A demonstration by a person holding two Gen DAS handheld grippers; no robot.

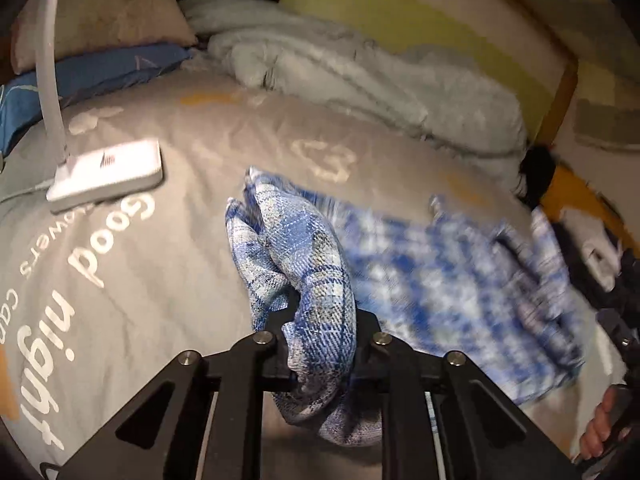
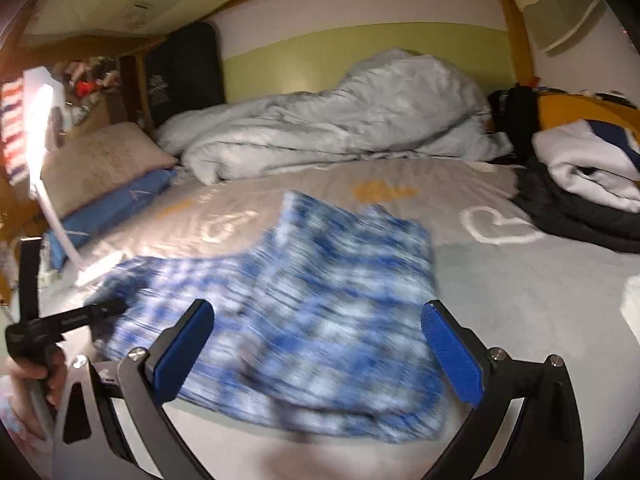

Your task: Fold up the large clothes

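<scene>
Left gripper (image 1: 320,344): We see it tilted down toward the bed, its black jaws clenched on a bunched fold of the blue plaid garment (image 1: 304,264). No earlier picture is given.

Left hand (image 2: 38,376): In the right wrist view we see it at the lower left edge, wrapped around the black handle of its tool.

Right gripper (image 2: 320,354): We see it angled down over the bed with its blue pads (image 2: 452,354) standing wide apart, released and pressing on nothing.

Right hand (image 1: 600,424): Only some fingers show at the lower right edge of the left wrist view.

Garment, place: It lies on the grey bedsheet (image 1: 160,260), in the middle of the bed, in front of the crumpled white duvet (image 2: 340,120).

Garment against the tongs: One end rises from the sheet into the left jaws, with a loose tail of cloth hanging below them. The broad, flat part lies under and ahead of the right gripper's open jaws; we cannot tell whether the pads touch it.

Garment, long axis: It runs across the bed from the left gripper toward the right one; motion blur hides its edges.

Nearby: A white lamp base (image 1: 106,174) sits on the sheet to the garment's left, apart from it.
</scene>
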